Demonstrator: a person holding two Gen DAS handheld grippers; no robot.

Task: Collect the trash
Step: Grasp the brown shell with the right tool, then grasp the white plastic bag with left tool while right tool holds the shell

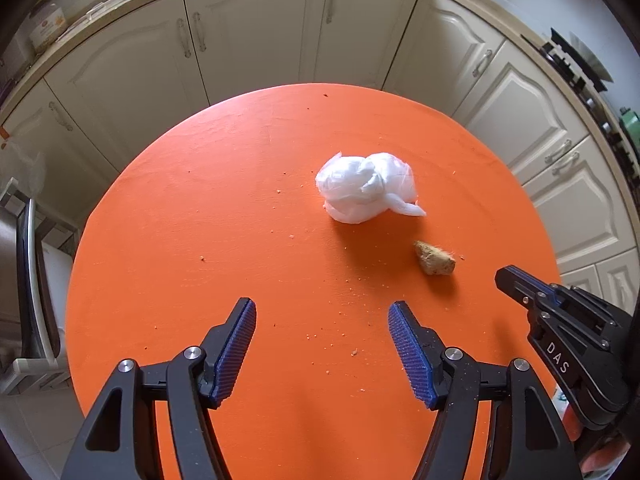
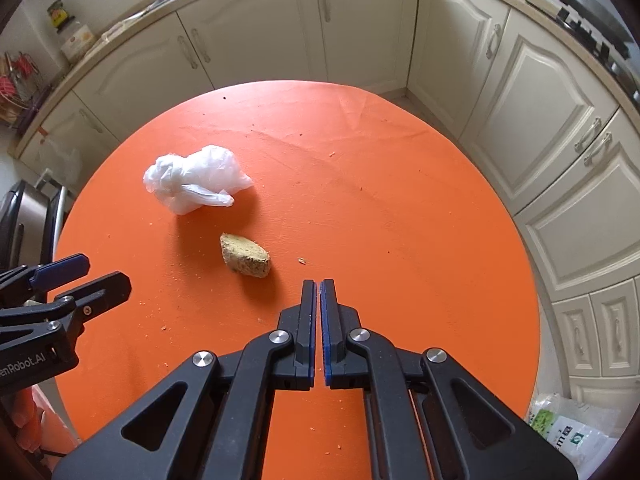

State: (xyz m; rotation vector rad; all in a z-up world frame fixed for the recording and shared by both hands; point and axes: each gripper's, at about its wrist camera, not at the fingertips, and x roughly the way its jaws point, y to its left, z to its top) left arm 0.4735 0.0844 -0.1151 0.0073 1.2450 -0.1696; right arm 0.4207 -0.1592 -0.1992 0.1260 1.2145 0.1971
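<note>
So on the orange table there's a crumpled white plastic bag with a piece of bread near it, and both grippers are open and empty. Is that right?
Not quite. Only the left gripper is open and empty. The right gripper is shut, its pads together with nothing between them, as the right wrist view shows. The rest holds: the crumpled white plastic bag and the piece of bread lie on the orange table.

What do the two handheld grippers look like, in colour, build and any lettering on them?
Both are matte black linkage frames with silver round pivot pins and blue ribbed pads on the fingers. The left gripper carries white "enRobot.AI" lettering on its side, cut off by the frame edge in the right wrist view. The right gripper shows white "DAS" lettering in the left wrist view. No cables, hands or sleeves are visible.
</note>
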